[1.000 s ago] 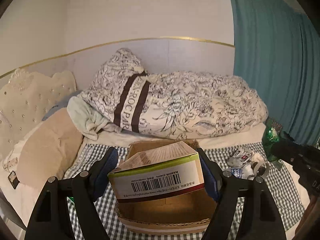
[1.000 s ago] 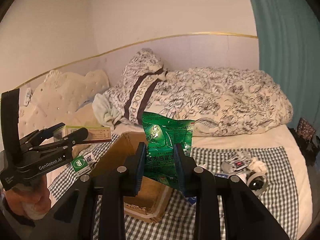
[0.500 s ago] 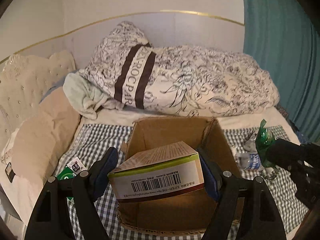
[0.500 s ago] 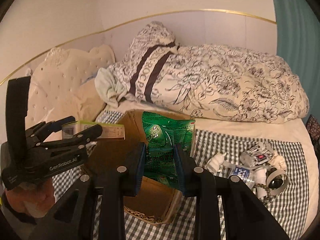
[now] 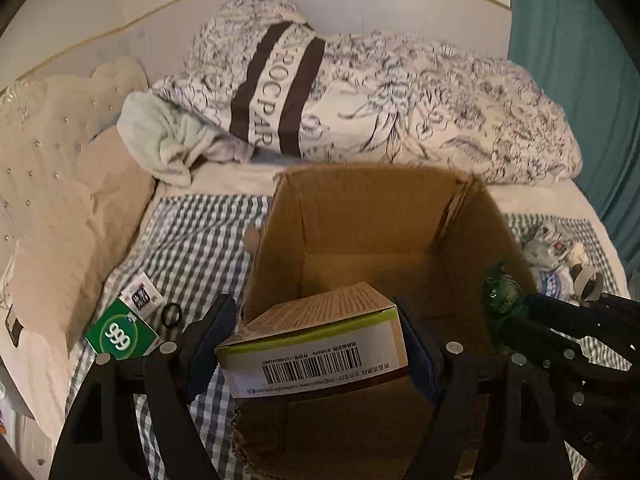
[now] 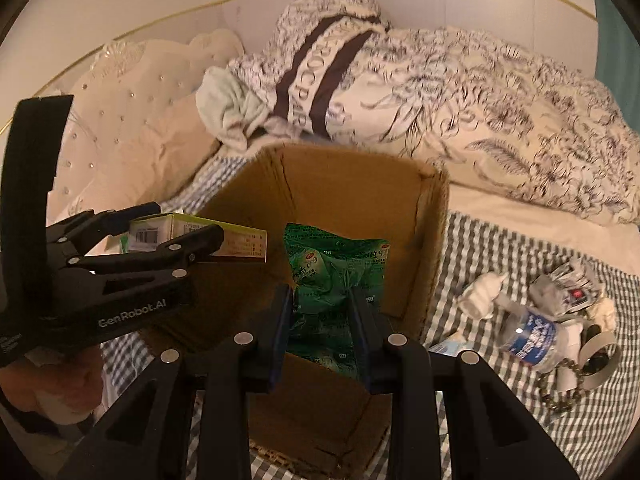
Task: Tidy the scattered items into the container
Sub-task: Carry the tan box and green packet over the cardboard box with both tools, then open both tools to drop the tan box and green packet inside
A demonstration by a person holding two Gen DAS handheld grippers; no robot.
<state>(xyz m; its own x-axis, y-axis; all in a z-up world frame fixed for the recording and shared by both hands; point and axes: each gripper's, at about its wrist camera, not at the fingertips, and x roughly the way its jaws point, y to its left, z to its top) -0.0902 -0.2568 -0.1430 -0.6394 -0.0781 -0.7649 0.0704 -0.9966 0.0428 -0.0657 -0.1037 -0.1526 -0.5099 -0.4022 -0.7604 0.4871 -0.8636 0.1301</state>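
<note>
An open cardboard box (image 5: 384,216) (image 6: 344,184) stands on the checked bedspread. My left gripper (image 5: 316,344) is shut on a white and green medicine carton (image 5: 316,344) and holds it over the box's near left part; the carton also shows in the right wrist view (image 6: 200,236). My right gripper (image 6: 322,316) is shut on a green medicine pouch (image 6: 336,276) and holds it above the box's opening. The pouch (image 5: 502,292) shows at the box's right wall in the left wrist view.
A green "999" carton (image 5: 122,334), a small sachet (image 5: 140,296) and a black ring (image 5: 172,314) lie left of the box. A water bottle (image 6: 528,336), white dropper bottle (image 6: 482,294), crumpled packets (image 6: 568,292) and tape roll (image 6: 598,354) lie to its right. Pillows and quilt (image 5: 400,100) lie behind.
Both grippers have moved forward and down over the box with their loads. The box now fills more of both views.
</note>
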